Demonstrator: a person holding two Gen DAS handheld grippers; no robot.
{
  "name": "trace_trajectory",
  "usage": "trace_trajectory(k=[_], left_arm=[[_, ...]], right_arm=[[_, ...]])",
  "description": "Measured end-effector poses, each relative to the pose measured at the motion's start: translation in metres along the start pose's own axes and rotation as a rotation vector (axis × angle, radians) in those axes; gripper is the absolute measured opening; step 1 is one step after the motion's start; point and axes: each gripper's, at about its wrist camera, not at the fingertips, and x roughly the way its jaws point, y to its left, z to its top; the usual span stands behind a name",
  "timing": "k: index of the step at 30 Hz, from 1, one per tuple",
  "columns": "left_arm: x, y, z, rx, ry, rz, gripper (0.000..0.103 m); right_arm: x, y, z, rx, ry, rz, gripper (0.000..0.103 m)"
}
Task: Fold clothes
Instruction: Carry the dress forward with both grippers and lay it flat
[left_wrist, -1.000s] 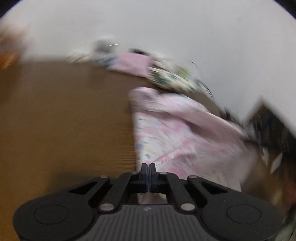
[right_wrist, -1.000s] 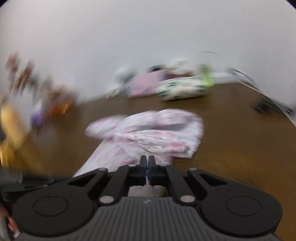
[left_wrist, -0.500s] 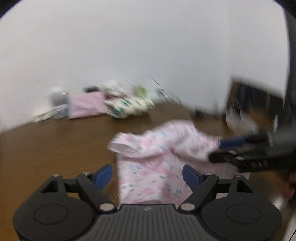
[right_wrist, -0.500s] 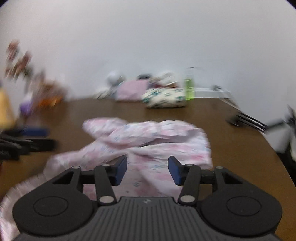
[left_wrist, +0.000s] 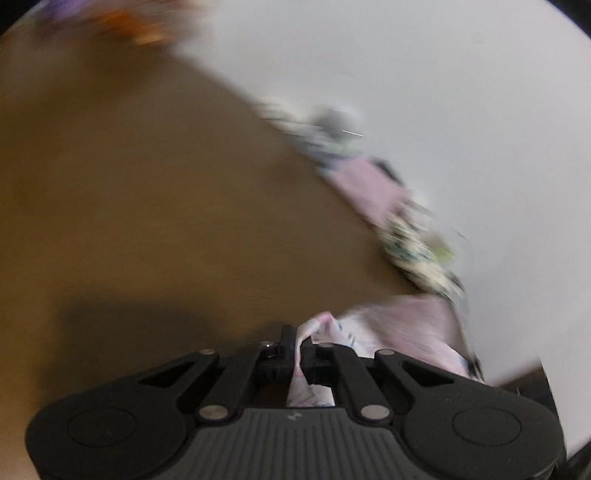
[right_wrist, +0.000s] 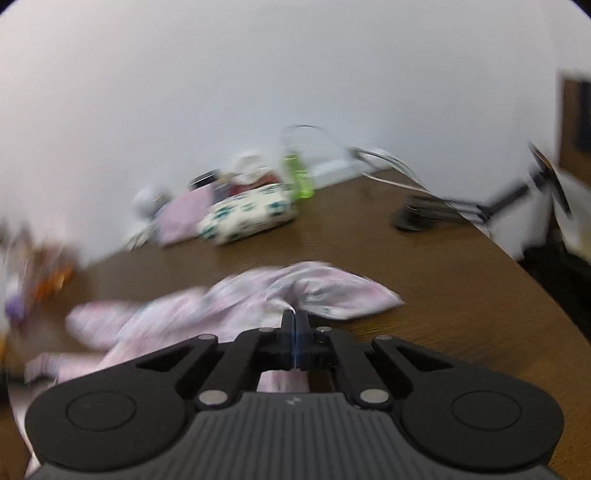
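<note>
A pink printed garment (right_wrist: 236, 302) lies crumpled on the brown table (right_wrist: 443, 280). In the right wrist view my right gripper (right_wrist: 294, 318) is shut on a pinched fold of that cloth at its near edge. The left wrist view is tilted and blurred. There my left gripper (left_wrist: 295, 334) is shut on another edge of the pink garment (left_wrist: 410, 325), with cloth running between the fingers and down behind them. The rest of the garment trails off to the right.
Along the back wall sit a folded pink cloth (right_wrist: 184, 214), a white bundle with a teal pattern (right_wrist: 247, 214) and a green bottle (right_wrist: 297, 177). Cables and a dark object (right_wrist: 417, 218) lie at the right. Blurred small items (right_wrist: 40, 273) stand at the left.
Both grippers opened half a second ago and have shut again on the pink garment. The left view has rolled strongly and shifted towards the garment's edge.
</note>
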Motion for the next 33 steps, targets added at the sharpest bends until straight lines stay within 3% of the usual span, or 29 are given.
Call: trace_trajectory(k=[2, 3, 4, 6, 7, 9, 10, 13, 15, 16, 19, 21, 24, 26, 28, 29, 31, 33], left_arm=[[-0.01, 0.011, 0.0, -0.041, -0.101, 0.064, 0.007], [-0.019, 0.012, 0.001, -0.055, -0.148, 0.114, 0.024], [-0.028, 0.012, 0.002, -0.069, -0.195, 0.166, 0.046], [-0.046, -0.006, 0.004, 0.063, -0.247, 0.146, 0.052], [-0.055, -0.015, 0.006, 0.134, -0.271, 0.133, 0.054], [-0.064, -0.042, 0.001, 0.338, -0.293, 0.095, 0.055], [-0.065, -0.054, -0.007, 0.429, -0.305, 0.088, 0.06], [-0.046, -0.094, -0.037, 0.812, -0.214, -0.015, 0.07], [-0.019, -0.112, -0.055, 1.02, -0.099, -0.106, 0.077], [-0.006, -0.122, -0.063, 1.126, -0.048, -0.106, 0.077], [0.026, -0.141, -0.083, 1.308, -0.039, 0.023, 0.075], [0.043, -0.146, -0.075, 1.298, 0.025, 0.033, 0.073], [0.063, -0.138, -0.034, 1.055, 0.17, 0.023, 0.003], [0.064, -0.122, -0.005, 0.934, 0.117, 0.043, 0.005], [0.063, -0.093, 0.028, 0.807, -0.028, 0.188, 0.006], [0.057, -0.079, 0.042, 0.731, -0.088, 0.235, 0.011], [0.036, -0.049, 0.067, 0.549, -0.202, 0.312, 0.045], [0.007, -0.031, 0.073, 0.484, -0.236, 0.296, 0.062]], right_arm=[[0.013, -0.015, 0.003, 0.081, 0.029, -0.005, 0.005], [0.013, -0.015, 0.001, 0.068, 0.017, -0.024, 0.009], [0.011, -0.014, -0.002, 0.047, 0.001, -0.046, 0.019], [-0.006, 0.002, -0.006, -0.045, -0.051, -0.078, 0.033], [-0.013, 0.016, -0.009, -0.112, -0.055, -0.052, 0.033], [-0.025, 0.044, -0.015, -0.234, -0.031, 0.041, 0.033], [-0.025, 0.058, -0.019, -0.264, 0.01, 0.12, 0.033], [-0.011, 0.099, -0.035, -0.349, 0.146, 0.308, 0.031], [0.003, 0.123, -0.043, -0.413, 0.175, 0.3, 0.031], [0.007, 0.128, -0.046, -0.426, 0.192, 0.287, 0.03], [0.014, 0.134, -0.056, -0.449, 0.24, 0.257, 0.029], [0.01, 0.126, -0.064, -0.449, 0.256, 0.247, 0.029], [0.003, 0.117, -0.073, -0.454, 0.276, 0.234, 0.029], [-0.005, 0.115, -0.075, -0.472, 0.285, 0.23, 0.028], [-0.008, 0.114, -0.075, -0.496, 0.283, 0.227, 0.023], [-0.009, 0.114, -0.075, -0.503, 0.283, 0.223, 0.023], [-0.008, 0.112, -0.073, -0.5, 0.285, 0.218, 0.022], [-0.005, 0.112, -0.071, -0.503, 0.28, 0.205, 0.022]])
